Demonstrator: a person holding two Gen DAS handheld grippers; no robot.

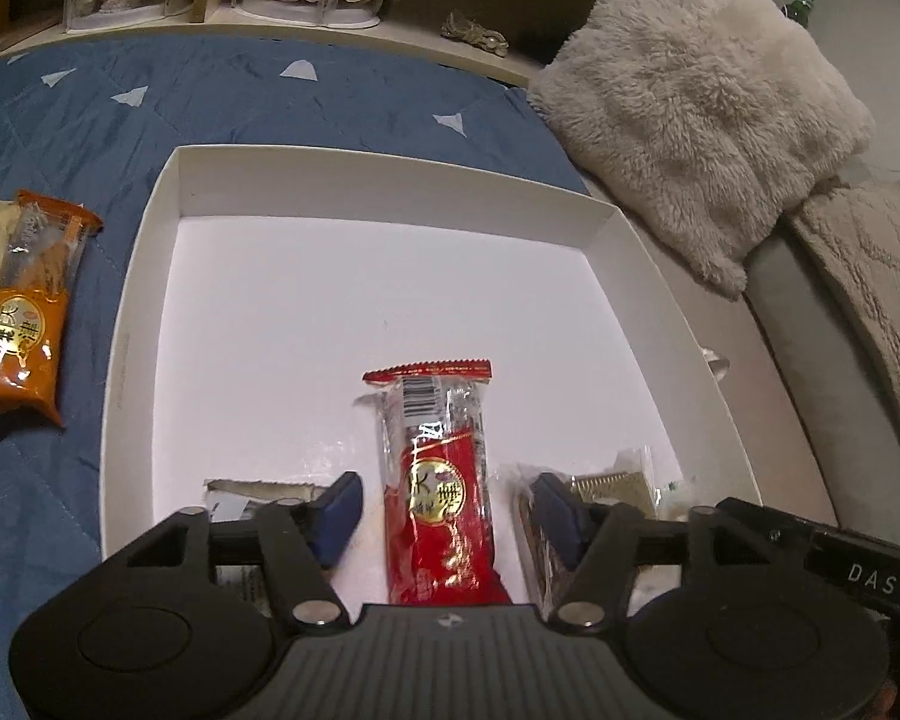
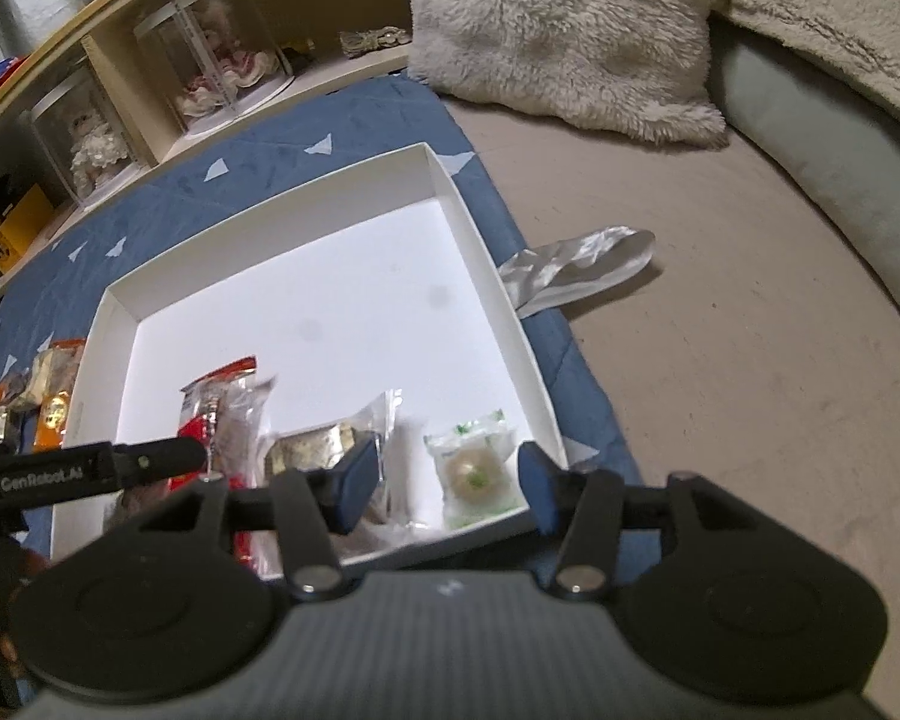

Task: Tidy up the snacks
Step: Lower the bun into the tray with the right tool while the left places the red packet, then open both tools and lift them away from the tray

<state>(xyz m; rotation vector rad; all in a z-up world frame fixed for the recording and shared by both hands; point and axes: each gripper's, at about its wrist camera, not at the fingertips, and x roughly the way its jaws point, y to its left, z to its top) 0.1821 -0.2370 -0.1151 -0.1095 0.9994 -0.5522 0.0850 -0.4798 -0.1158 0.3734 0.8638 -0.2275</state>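
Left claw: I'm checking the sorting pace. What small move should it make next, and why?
Probably lift back from the red snack, then swing toward the orange snack. The left claw is open, the red snack already lies in the white box, and the orange one remains outside.

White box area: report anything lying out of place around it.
A crumpled silver wrapper lies outside the white box, by its right wall, half on the beige surface. An orange snack pack also sits outside, on the blue quilt left of the box. Nothing looks spilled.

blue quilt [image 1: 306, 102] | on it: white box [image 1: 150, 228], orange snack packet [image 1: 27, 312], fluffy cushion [image 1: 702, 108]
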